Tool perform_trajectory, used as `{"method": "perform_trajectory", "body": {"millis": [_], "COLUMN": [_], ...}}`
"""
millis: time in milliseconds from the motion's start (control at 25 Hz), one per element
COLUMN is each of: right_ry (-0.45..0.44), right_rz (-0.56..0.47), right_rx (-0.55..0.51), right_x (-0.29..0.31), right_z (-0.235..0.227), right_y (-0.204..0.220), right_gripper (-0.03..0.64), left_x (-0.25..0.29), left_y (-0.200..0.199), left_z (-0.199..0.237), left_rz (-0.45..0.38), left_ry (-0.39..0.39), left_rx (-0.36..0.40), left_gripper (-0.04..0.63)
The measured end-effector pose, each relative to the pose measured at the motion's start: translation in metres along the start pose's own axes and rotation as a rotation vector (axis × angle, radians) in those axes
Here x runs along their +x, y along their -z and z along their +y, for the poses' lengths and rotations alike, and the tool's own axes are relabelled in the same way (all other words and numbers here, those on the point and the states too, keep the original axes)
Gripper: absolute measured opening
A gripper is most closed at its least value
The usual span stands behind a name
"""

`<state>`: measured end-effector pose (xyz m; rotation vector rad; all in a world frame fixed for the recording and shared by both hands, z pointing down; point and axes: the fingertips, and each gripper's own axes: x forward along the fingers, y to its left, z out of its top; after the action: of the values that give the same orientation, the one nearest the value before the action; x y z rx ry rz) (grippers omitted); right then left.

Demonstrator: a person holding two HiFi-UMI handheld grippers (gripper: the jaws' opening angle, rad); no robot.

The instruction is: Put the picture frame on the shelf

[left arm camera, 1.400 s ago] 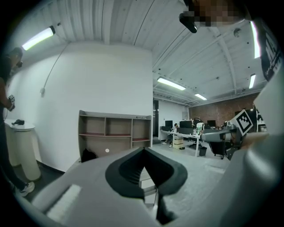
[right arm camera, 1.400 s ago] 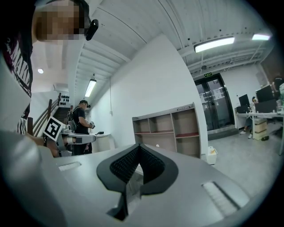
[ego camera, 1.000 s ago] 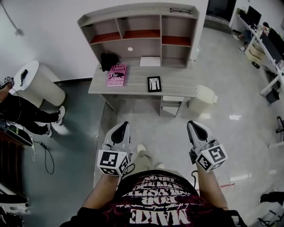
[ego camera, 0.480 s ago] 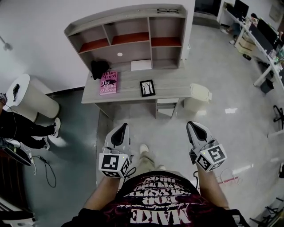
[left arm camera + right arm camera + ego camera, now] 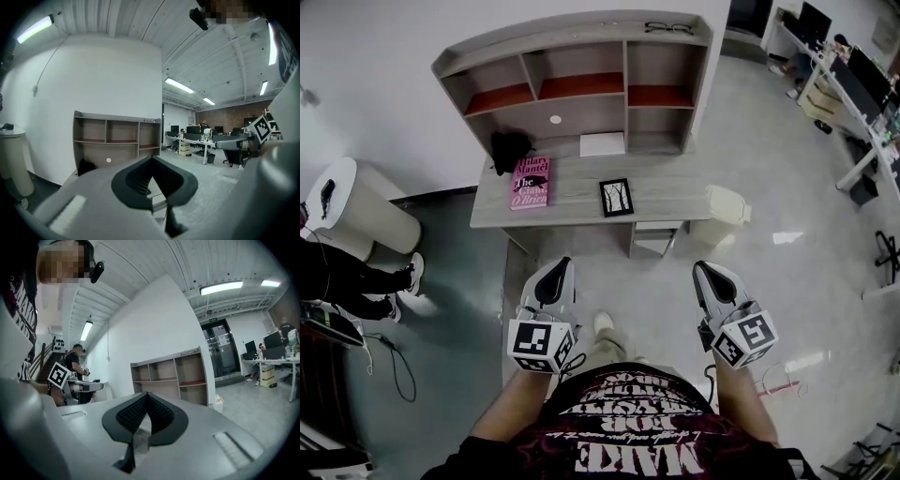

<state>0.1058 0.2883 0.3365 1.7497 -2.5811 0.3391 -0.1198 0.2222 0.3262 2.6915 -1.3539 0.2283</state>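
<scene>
Since a second ago the desk and its shelf have slid lower and grown in the head view, so we have stepped closer. Both grippers sit where they sat before. The picture frame appears to lie flat on the desk top at our 12 o'clock, near the front edge and well apart from both tools. The left gripper and the right gripper point ahead at about 11 and 1 o'clock, each with its jaws pressed together and nothing between them.

We judge this to be the approach, with the pick not yet begun. To do it well, we should come up square to the desk and part one pair of jaws before we reach the frame. We should then take it by a side edge; since it lies flat, one jaw has to slip under that edge.

As for room, the pink book lies at the frame's 9 o'clock, apart from it, and a white sheet lies at its 12 o'clock under the shelf. A black bag sits at its 10 o'clock. A white bin stands beside the desk at the frame's 4 o'clock, so our right side must pass wide of it. The shelf's compartments look bare. Glasses rest on its top board, and its uprights call for a straight entry.
</scene>
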Motion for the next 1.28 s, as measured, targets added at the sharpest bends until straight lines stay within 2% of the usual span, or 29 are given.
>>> {"method": "perform_trajectory", "body": {"millis": [320,640,960,1280], "right_ry": [-0.026,-0.008,0.002,0.001], "right_rz": [0.016,0.011,0.019,0.003], "right_rx": [0.013,-0.018,-0.014,-0.053], "right_x": [0.052,0.094,0.134,0.183], "right_z": [-0.009,-0.026,-0.028,-0.021], "right_y": [-0.001,-0.026,-0.036,-0.052], "right_gripper": [0.026,0.026,0.026,0.026], "left_x": [0.047,0.092,0.129,0.151], "left_y": [-0.002,-0.021,-0.025,-0.033], "left_z": [0.030,0.057,0.075,0.124], "left_rz": [0.011,-0.023,0.025,0.004], "left_ry": [0.019,0.052,0.117,0.118], "left_rx": [0.002,-0.016,-0.009,-0.015], "left_gripper": [0.002,0.002,0.002,0.002]}}
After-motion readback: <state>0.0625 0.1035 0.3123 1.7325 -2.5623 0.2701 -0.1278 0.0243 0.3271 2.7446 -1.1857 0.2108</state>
